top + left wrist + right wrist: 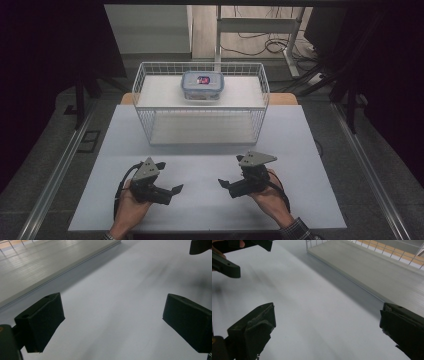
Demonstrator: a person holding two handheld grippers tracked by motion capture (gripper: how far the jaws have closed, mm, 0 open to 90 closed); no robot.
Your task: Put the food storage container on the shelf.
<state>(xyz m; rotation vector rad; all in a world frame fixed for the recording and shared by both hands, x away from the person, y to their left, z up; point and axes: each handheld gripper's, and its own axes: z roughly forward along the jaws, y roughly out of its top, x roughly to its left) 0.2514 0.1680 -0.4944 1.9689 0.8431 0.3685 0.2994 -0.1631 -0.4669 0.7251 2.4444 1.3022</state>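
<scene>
Left tool point(169, 177) and right tool point(231, 175) rest low over the near part of the pale tabletop point(200, 205), tips turned toward each other, well apart. Both released: jaws spread wide, nothing between them. Each held by one hand. White wire basket point(150, 131) stands at the far middle of the tabletop. Clear lidded container point(202, 84) sits on the basket's upper shelf, centred; its contents look red and blue, too small to tell.
</scene>
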